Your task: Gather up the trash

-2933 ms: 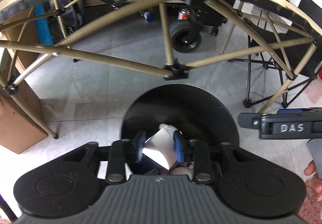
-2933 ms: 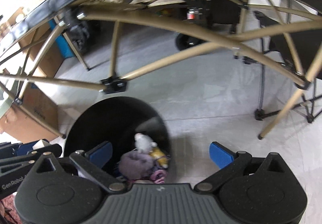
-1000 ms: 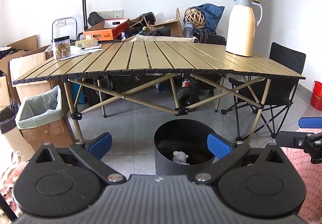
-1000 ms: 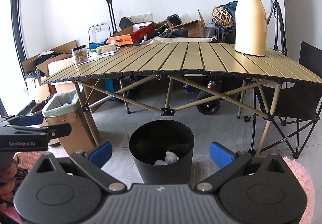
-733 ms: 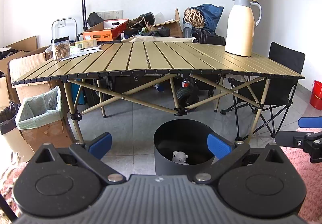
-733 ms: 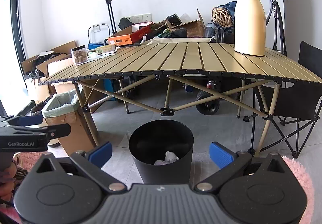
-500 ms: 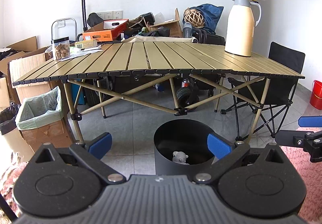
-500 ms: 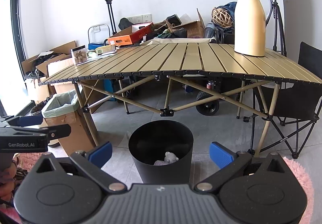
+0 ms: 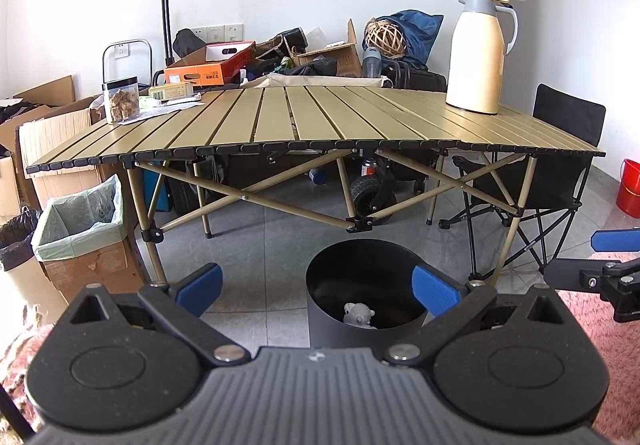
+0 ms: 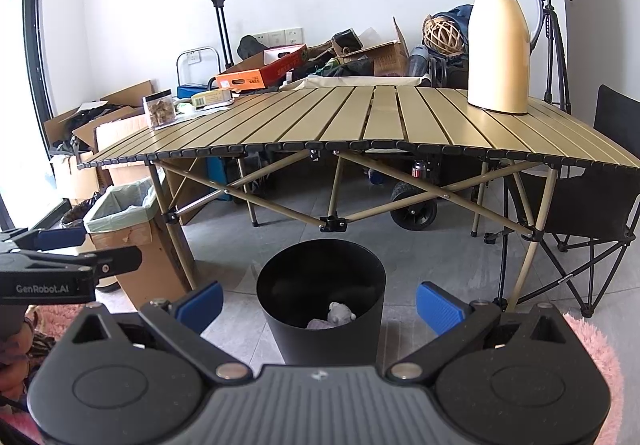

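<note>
A black round bin point(image 9: 320, 321) point(image 10: 324, 337) stands on the grey floor in front of the folding table. Crumpled pale trash point(image 9: 359, 314) point(image 10: 340, 313) lies inside it. My left gripper point(image 9: 316, 287) is open, held back from and above the bin, with nothing between its blue pads. My right gripper point(image 10: 318, 305) is open too and empty, facing the bin from slightly left. The right gripper's fingers show at the right edge of the left wrist view point(image 9: 612, 241). The left gripper's fingers show at the left edge of the right wrist view point(image 10: 60, 237).
The slatted tan table point(image 9: 320, 117) carries a cream thermos point(image 9: 478, 57), a snack jar point(image 9: 121, 101) and small boxes. A lined cardboard box point(image 9: 80, 229) stands at the left, a black folding chair point(image 9: 560, 181) at the right, a red bucket point(image 9: 630, 185) beyond. Pink rug point(image 10: 596, 357) lies underfoot.
Since 2.9 s ago the left gripper has let the white paper go into the bin and both grippers have drawn back and up. Over the last second nothing has visibly moved.
</note>
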`<state>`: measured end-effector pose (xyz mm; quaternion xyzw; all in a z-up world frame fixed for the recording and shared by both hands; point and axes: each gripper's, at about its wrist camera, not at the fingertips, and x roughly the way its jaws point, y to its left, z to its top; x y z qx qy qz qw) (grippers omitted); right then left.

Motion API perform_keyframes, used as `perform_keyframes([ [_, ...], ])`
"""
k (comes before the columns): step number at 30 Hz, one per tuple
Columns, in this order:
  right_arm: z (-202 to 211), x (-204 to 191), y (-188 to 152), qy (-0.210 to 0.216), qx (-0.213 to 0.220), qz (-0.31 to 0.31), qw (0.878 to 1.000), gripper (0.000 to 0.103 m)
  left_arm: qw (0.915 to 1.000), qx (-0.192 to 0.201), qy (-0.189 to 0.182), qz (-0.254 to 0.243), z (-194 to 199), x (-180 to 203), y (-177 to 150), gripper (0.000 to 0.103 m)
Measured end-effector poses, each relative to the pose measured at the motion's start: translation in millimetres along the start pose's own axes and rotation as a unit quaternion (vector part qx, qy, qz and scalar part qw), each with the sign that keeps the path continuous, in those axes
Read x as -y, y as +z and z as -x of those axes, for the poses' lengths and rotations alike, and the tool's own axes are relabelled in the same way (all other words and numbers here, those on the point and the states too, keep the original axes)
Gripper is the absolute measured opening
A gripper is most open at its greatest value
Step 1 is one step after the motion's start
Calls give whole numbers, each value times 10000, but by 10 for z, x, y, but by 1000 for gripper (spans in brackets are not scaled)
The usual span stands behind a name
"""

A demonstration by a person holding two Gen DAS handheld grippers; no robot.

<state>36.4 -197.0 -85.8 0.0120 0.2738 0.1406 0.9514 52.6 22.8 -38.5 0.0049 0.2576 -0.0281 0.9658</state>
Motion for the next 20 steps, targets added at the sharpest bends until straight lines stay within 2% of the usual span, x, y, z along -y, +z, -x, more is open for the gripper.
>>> perform_keyframes([
  [20, -54, 76, 6, -18, -32, -57, 10000, 103, 10000, -9, -53, -54, -38, -33, 33, 103],
])
